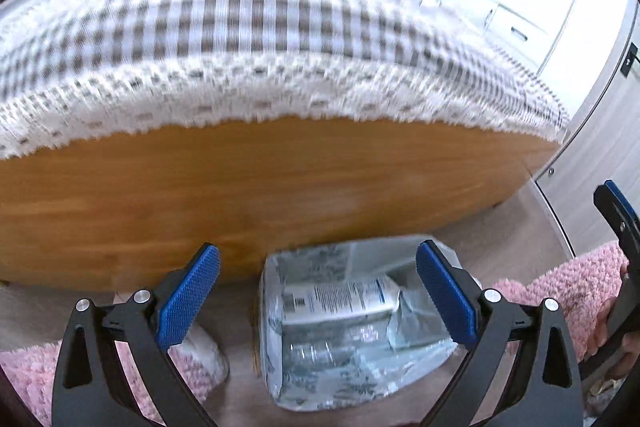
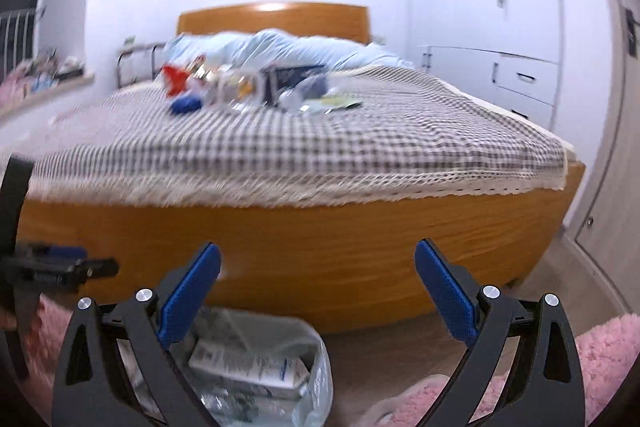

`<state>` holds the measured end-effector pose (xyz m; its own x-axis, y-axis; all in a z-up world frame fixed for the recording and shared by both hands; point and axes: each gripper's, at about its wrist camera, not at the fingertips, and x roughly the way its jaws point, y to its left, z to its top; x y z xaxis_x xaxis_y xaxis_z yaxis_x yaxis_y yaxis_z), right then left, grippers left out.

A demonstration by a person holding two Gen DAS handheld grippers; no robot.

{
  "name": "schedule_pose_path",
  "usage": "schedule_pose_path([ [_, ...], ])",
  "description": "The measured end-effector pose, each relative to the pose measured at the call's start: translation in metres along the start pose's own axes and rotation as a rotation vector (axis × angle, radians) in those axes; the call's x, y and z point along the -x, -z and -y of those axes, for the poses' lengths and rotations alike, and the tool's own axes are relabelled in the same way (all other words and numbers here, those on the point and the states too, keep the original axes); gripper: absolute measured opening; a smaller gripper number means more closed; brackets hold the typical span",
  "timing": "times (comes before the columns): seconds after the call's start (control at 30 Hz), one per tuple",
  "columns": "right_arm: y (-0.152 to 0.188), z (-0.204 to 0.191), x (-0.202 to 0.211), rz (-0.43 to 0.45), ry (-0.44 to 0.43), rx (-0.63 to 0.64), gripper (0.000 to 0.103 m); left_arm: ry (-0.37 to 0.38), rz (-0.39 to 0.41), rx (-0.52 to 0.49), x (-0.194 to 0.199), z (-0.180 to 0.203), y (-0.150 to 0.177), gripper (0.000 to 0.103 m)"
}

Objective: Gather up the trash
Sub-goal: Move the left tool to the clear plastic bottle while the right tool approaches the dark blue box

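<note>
Both grippers, left (image 1: 318, 291) and right (image 2: 318, 291), fingers apart and empty, above clear plastic trash bag (image 1: 340, 331) already holding cartons on floor; mixed colourful litter (image 2: 240, 87) left uncollected on checked bedspread (image 2: 320, 143).

Home bedroom: wooden bed (image 2: 304, 235) with checked cover (image 2: 320, 139), blue pillows (image 2: 304, 51), white wardrobe (image 2: 500, 27), pink rug (image 2: 600, 355).

Print on the white box (image 1: 340, 301) in the bag is too blurred to read.
</note>
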<state>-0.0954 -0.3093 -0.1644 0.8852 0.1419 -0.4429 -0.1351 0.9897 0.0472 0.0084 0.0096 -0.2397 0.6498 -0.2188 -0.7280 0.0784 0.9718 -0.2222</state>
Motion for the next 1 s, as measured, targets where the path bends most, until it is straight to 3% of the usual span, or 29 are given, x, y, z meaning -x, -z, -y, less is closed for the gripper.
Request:
schedule_pose_path([
  [0.13, -0.001, 0.008, -0.003, -0.013, -0.034, -0.064, 0.094, -0.001, 0.078, -0.028, 0.015, 0.008, -0.005, 0.095],
  [0.43, -0.022, 0.007, 0.005, 0.128, 0.039, 0.021, 0.094, 0.011, 0.139, -0.116, 0.028, 0.037, -0.026, 0.095],
  [0.73, -0.082, 0.025, -0.012, 0.240, 0.093, 0.051, 0.094, -0.035, 0.217, -0.192, 0.022, 0.073, -0.070, 0.095],
  [1.0, -0.134, 0.038, -0.048, 0.268, 0.111, 0.039, 0.094, -0.108, 0.233, -0.228, -0.004, 0.110, -0.119, 0.095],
])
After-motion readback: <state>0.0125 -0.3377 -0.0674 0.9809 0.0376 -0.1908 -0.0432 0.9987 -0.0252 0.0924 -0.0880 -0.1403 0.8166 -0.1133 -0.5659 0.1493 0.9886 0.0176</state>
